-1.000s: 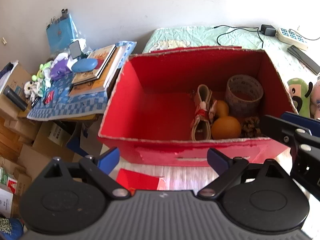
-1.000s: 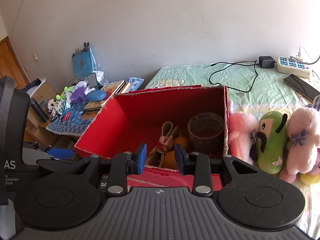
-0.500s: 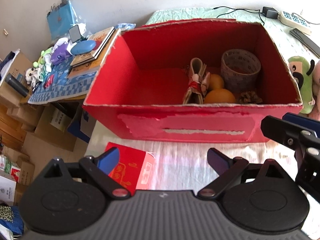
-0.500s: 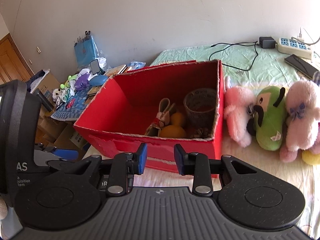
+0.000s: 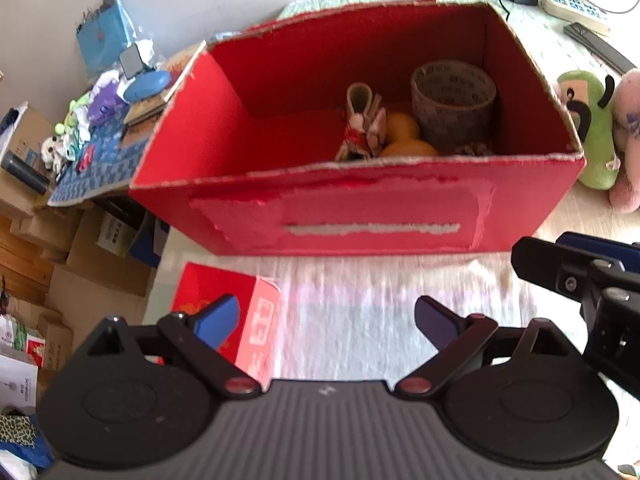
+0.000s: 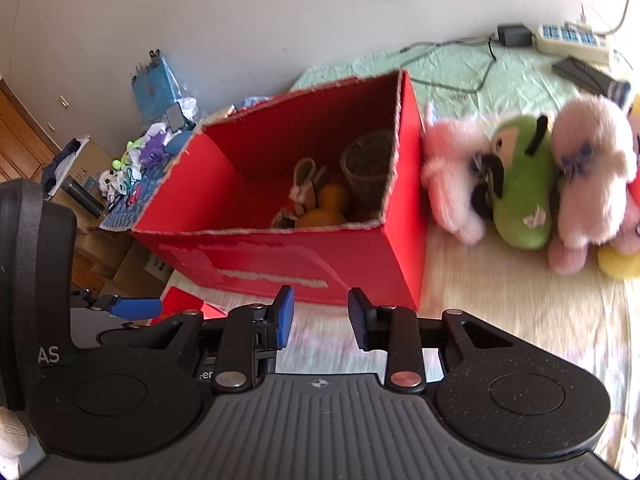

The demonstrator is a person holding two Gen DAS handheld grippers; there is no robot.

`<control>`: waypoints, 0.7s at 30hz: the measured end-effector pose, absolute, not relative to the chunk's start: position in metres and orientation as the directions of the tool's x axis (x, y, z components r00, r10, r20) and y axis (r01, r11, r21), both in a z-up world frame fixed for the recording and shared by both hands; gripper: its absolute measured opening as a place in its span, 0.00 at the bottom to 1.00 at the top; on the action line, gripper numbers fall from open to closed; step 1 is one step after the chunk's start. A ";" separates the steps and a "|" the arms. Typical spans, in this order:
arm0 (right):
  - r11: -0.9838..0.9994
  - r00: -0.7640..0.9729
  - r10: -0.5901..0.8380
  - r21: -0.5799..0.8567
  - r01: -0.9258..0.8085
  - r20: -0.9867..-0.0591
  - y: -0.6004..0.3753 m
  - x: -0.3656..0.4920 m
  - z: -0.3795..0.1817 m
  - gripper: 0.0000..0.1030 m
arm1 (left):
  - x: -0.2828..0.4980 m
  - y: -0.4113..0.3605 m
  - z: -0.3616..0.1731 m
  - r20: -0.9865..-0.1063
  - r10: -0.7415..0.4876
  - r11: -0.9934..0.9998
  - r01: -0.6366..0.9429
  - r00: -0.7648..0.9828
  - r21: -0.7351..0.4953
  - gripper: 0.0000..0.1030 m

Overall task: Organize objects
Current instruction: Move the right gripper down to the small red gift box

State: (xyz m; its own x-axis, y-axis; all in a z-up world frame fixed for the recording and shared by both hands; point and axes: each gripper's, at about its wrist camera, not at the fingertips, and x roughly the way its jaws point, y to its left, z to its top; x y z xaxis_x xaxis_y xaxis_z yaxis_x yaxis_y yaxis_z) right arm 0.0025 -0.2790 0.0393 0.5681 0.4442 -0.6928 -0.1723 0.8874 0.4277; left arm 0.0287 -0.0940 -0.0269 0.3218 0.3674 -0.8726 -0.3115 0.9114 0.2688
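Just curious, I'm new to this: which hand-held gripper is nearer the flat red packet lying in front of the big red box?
Left. The left hand-held gripper hangs over the red packet; the right hand-held gripper is off to its right.

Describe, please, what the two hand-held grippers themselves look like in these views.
Both match. The left gripper has a black body with a ribbed grey top, two round black discs, black linkage arms with silvery and red pivot pins, and blue pads on its fingers. The right gripper is built the same, with flat blue pads. A black housing beside it carries white letters "AS". No cables or sleeves show.
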 end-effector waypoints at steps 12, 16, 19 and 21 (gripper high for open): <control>0.865 0.474 0.485 0.481 -0.141 -0.735 -0.272 0.004 0.020 0.34 | 0.016 -0.089 -0.049 -0.901 0.358 0.909 -0.311 0.246 0.276 0.93; 0.863 0.442 0.491 0.490 -0.127 -0.751 -0.265 0.008 0.016 0.33 | 0.013 -0.083 -0.055 -0.910 0.344 0.914 -0.305 0.231 0.267 0.93; 0.861 0.413 0.497 0.495 -0.119 -0.763 -0.260 0.012 0.012 0.33 | 0.009 -0.077 -0.058 -0.922 0.321 0.920 -0.303 0.217 0.249 0.93; 0.867 0.389 0.485 0.489 -0.094 -0.784 -0.256 0.015 0.008 0.33 | 0.007 -0.072 -0.060 -0.930 0.300 0.927 -0.295 0.210 0.232 0.93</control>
